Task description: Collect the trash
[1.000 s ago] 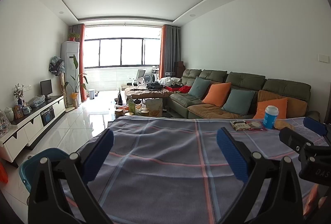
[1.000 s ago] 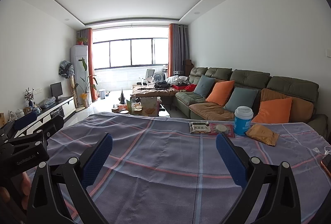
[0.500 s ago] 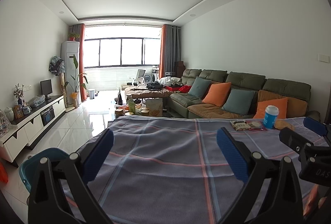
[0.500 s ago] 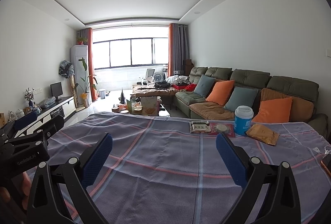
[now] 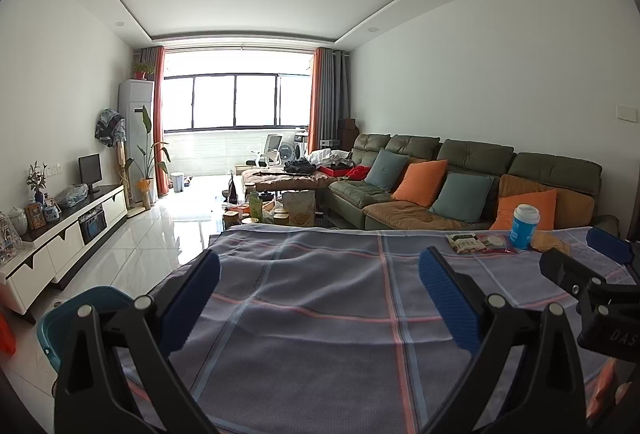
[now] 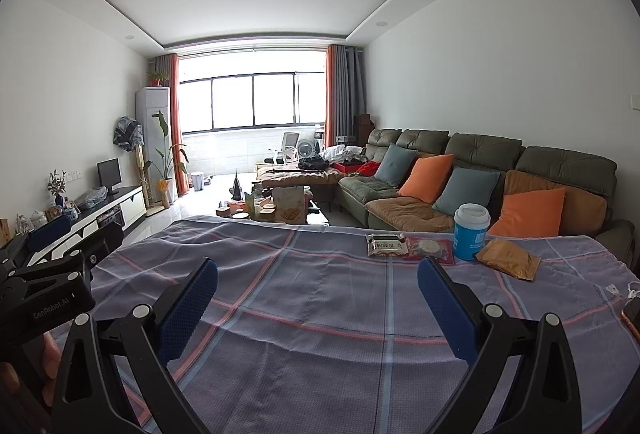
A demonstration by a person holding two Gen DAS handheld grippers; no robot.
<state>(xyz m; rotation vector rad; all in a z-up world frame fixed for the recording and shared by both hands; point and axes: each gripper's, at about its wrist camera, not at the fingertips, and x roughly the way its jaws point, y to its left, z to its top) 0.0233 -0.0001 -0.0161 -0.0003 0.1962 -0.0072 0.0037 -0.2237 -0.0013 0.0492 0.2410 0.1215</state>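
Both tools are hovering low over the plaid-covered counter (image 6: pixel 320 298), and nothing is being held. The right gripper (image 6: pixel 318 308) is showing its blue fingers (image 6: pixel 188 308) spread wide apart at the bottom of its frame, with only cloth between them. The left gripper (image 5: pixel 320 306) is standing just as wide, equally empty.

The trash is sitting in a small cluster at the far right of the counter, right of centre in the right wrist view: a pale snack packet (image 6: pixel 385 245), a red wrapper (image 6: pixel 431 249) touching it, a blue paper cup (image 6: pixel 471 232) standing upright just beside that, and a brown crumpled bag (image 6: pixel 508 258) leaning at the cup's right.

To my eye the collecting is not yet begun; this looks like the approach. A teal bin (image 5: pixel 76 314) is peeking out at the lower left of the left wrist view, beside the counter, probably the destination.

The next move seems to call for the right gripper reaching forward and rightward to the cluster, then lowering around one piece. The flat packets are lying flush on cloth, so pinching an edge may snag fabric.
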